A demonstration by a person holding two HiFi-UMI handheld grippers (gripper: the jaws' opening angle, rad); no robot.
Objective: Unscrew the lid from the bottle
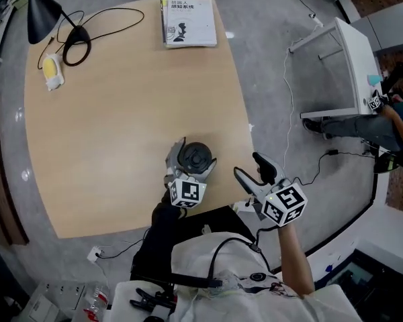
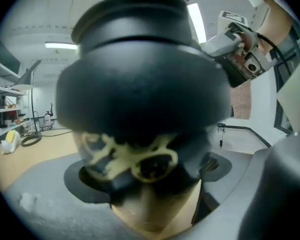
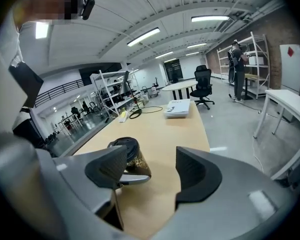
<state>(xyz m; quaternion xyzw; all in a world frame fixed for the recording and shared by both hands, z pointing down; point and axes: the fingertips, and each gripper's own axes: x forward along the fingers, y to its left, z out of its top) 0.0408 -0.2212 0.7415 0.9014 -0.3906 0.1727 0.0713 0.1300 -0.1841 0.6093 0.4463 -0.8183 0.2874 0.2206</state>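
A black bottle [image 1: 196, 157] with a gold pattern and a black lid stands on the wooden table [image 1: 121, 126] near its front edge. My left gripper [image 1: 194, 155] is shut on the bottle's body, one jaw on each side. In the left gripper view the bottle [image 2: 140, 84] fills the frame between the jaws, and the left gripper [image 2: 147, 176] clamps it low down. My right gripper [image 1: 248, 165] hangs to the right, off the table edge, open with nothing between its jaws. In the right gripper view the right gripper [image 3: 151, 166] points at the table, with the bottle [image 3: 134, 160] behind its left jaw.
A book [image 1: 188, 22] lies at the table's far edge. A black lamp [image 1: 40, 9], a coiled cable [image 1: 77, 42] and a yellow and white object [image 1: 52, 71] sit at the far left. A white desk [image 1: 352, 66] and a seated person [image 1: 389, 123] are to the right.
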